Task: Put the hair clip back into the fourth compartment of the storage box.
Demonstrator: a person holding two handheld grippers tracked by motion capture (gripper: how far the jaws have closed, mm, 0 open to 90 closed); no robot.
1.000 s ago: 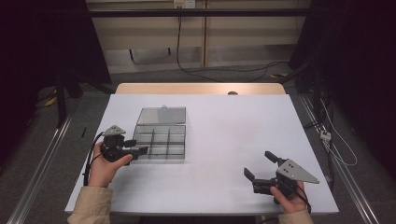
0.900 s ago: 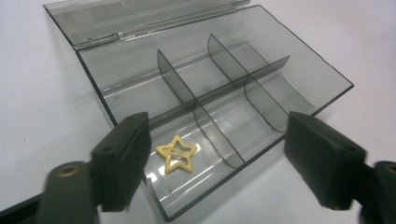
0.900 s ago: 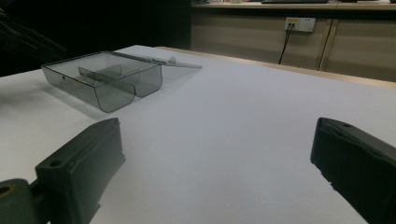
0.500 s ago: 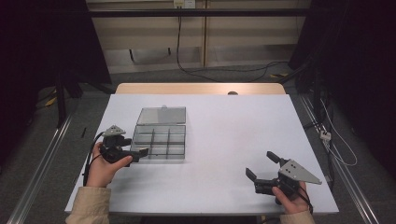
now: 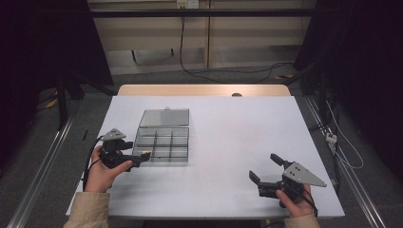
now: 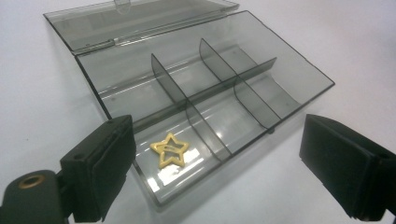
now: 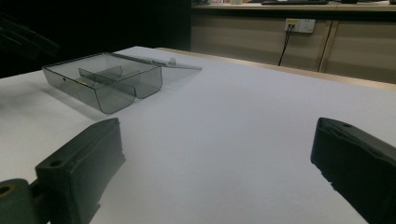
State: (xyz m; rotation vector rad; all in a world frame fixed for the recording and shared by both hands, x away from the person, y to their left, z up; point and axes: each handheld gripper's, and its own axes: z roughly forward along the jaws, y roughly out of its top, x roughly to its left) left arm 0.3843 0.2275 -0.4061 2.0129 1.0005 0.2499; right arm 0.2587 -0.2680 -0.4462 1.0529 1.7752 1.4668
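The right gripper (image 5: 264, 170) lay nearest the person, resting low on the white table (image 5: 237, 128) well apart from the work, evidently parked while the other hand did the job. Its jaws stood spread wide with bare table between them in the right gripper view; it held and touched nothing.

Farther in, the left gripper (image 6: 219, 158) was poised at the near left corner of the smoke-grey compartment box (image 6: 205, 88). Its jaws had just been opening and were spread wide, straddling that corner without pressing on it. Between them, in the left gripper view, a small yellow star-shaped clip (image 6: 170, 149) lay flat on the floor of the box's corner compartment, touching neither pad. By my judgement the clip was released there on purpose: the jaws parted over that cell so the piece would drop inside its dividers.

The remaining compartments appeared empty. Beyond them the hinged lid (image 6: 140, 18) lay folded back flat on the table, presumably kept open so the cells could be reached from above.
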